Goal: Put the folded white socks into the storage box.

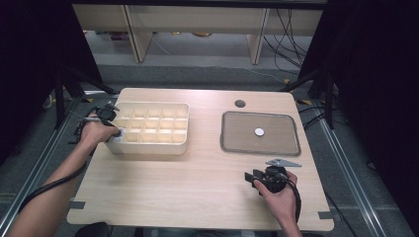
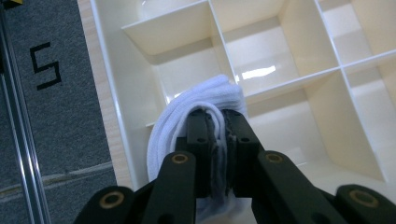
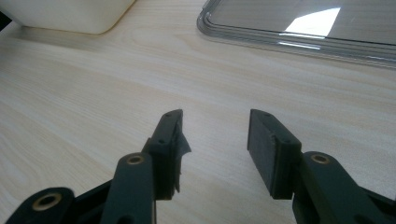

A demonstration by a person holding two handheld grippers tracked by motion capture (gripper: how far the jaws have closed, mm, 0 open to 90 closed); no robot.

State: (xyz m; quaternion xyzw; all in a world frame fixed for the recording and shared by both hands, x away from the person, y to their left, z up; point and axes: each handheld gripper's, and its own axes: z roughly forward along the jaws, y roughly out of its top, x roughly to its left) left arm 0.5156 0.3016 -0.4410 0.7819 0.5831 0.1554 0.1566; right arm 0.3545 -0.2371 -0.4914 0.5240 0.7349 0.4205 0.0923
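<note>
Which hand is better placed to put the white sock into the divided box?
Left. The left gripper is shut on the white sock over the divided box; the right gripper rests open on the table.

One cream compartment box (image 1: 148,143), one white sock roll (image 2: 196,100), one grey tray (image 1: 260,147), two grippers: left (image 2: 217,122), right (image 3: 215,135).

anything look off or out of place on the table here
Nothing stands out. The divided organizer box sits flat, the left gripper pinches a rolled white sock over a corner compartment, and the grey tray lies square.
</note>
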